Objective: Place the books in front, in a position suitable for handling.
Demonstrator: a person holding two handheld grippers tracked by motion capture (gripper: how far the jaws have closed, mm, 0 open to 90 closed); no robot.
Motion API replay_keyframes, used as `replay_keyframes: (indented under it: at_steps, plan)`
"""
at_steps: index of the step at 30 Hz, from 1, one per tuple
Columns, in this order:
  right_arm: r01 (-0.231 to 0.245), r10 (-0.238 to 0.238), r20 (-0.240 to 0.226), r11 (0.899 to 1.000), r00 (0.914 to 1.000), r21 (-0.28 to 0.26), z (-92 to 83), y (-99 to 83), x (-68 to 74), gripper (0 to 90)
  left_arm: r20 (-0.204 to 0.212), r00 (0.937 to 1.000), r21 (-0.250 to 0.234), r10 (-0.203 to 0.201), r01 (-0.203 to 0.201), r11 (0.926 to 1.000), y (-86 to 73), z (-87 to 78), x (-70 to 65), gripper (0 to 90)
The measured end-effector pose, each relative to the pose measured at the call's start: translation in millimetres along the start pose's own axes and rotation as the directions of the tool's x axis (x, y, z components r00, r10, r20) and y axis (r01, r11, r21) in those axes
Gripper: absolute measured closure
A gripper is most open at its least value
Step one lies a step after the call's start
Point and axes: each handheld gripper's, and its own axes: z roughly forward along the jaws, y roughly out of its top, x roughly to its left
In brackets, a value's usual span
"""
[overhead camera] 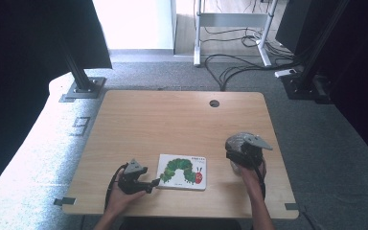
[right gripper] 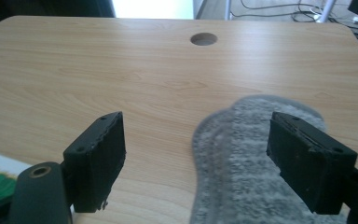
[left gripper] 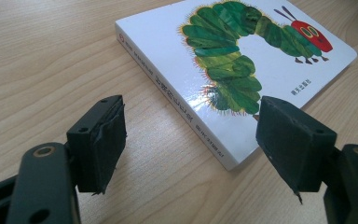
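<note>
The table lies bare across its far half, so a hand-held gripper can pass freely there; the one break in the wood is a small round hole near the far edge. Near the front edge a board book lies flat and low. The left hand-held gripper sits just beside its corner, jaws apart. A grey blurred shape partly blocks the right gripper view between its spread jaws.
</note>
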Motion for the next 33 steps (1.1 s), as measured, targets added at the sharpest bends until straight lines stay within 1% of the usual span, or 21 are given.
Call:
replay_keyframes:
  at_steps: [3,4,5,6,8,10,12,13,14,17,18,20,25,27,31,33]
  plan:
    - [-0.004,0.004,0.041,1.0,0.9991,-0.006,1.1,-2.1,-7.1,19.4,0.0,1.0,0.006,0.001,-0.001,1.0,-0.4,1.4,-0.4,24.5]
    - [-0.005,0.005,0.049,1.0,0.9988,-0.004,1.3,-3.0,-9.2,19.4,-0.001,1.0,0.007,0.002,-0.002,1.0,-0.5,1.8,-0.9,24.4]
    - [-0.005,0.005,0.049,1.0,0.9988,-0.004,1.3,-3.0,-9.2,19.4,-0.001,1.0,0.007,0.002,-0.002,1.0,-0.5,1.8,-0.9,24.4]
    - [-0.001,0.001,0.06,1.0,0.9982,0.003,2.1,-5.0,-14.3,19.4,0.002,1.0,0.008,0.005,-0.005,1.0,-0.4,1.9,-1.5,24.3]
    - [0.0,-0.001,0.075,1.0,0.9972,0.013,2.6,-6.6,-18.9,19.4,0.005,1.0,0.005,0.006,-0.006,1.0,-0.1,1.3,-2.5,24.2]
    - [-0.007,0.005,0.082,1.0,0.9966,0.025,2.8,-8.6,-24.1,19.1,0.007,1.0,0.003,0.005,-0.005,1.0,0.0,1.0,-2.5,24.2]
    - [-0.01,0.007,0.102,0.999,0.9948,0.033,2.8,-11.0,-30.4,19.0,0.005,1.0,0.004,0.005,-0.005,1.0,-0.1,1.3,-2.1,24.2]
    - [-0.01,0.007,0.102,0.999,0.9948,0.033,2.8,-11.0,-30.4,19.0,0.005,1.0,0.004,0.005,-0.005,1.0,-0.1,1.3,-2.1,24.2]
    - [-0.013,0.009,0.115,0.999,0.9934,0.04,3.6,-13.0,-36.2,18.8,0.005,1.0,0.006,0.005,-0.005,1.0,-0.3,2.1,-2.1,24.2]
    - [-0.027,0.019,0.122,0.998,0.9924,0.059,7.1,-16.5,-44.1,18.4,0.008,0.9999,0.01,0.008,-0.008,0.9999,-0.6,3.0,-3.1,24.2]
    - [-0.027,0.019,0.122,0.998,0.9924,0.059,7.1,-16.5,-44.1,18.4,0.008,0.9999,0.01,0.008,-0.008,0.9999,-0.6,3.0,-3.1,24.2]
    - [-0.034,0.023,0.119,0.996,0.9926,0.088,13.3,-21.2,-47.9,17.0,0.009,0.9999,0.012,0.009,-0.01,0.9999,-0.6,3.5,-3.6,24.2]
    - [-0.021,0.0,0.127,0.987,0.9919,0.162,26.9,-29.6,-49.0,13.1,0.009,0.9999,0.016,0.012,-0.012,0.9998,-1.0,4.7,-3.9,24.2]
    - [-0.019,-0.007,0.141,0.983,0.99,0.181,31.5,-32.3,-49.6,12.7,0.01,0.9999,0.016,0.012,-0.012,0.9998,-1.1,4.9,-4.1,24.2]
    - [-0.019,-0.011,0.13,0.974,0.9914,0.226,38.9,-39.4,-50.4,12.5,0.012,0.9998,0.017,0.014,-0.014,0.9997,-1.0,5.3,-5.1,24.2]
    - [-0.021,-0.011,0.131,0.971,0.9914,0.237,41.7,-42.9,-50.9,13.5,0.013,0.9998,0.018,0.018,-0.018,0.9997,-1.0,5.5,-5.7,24.2]
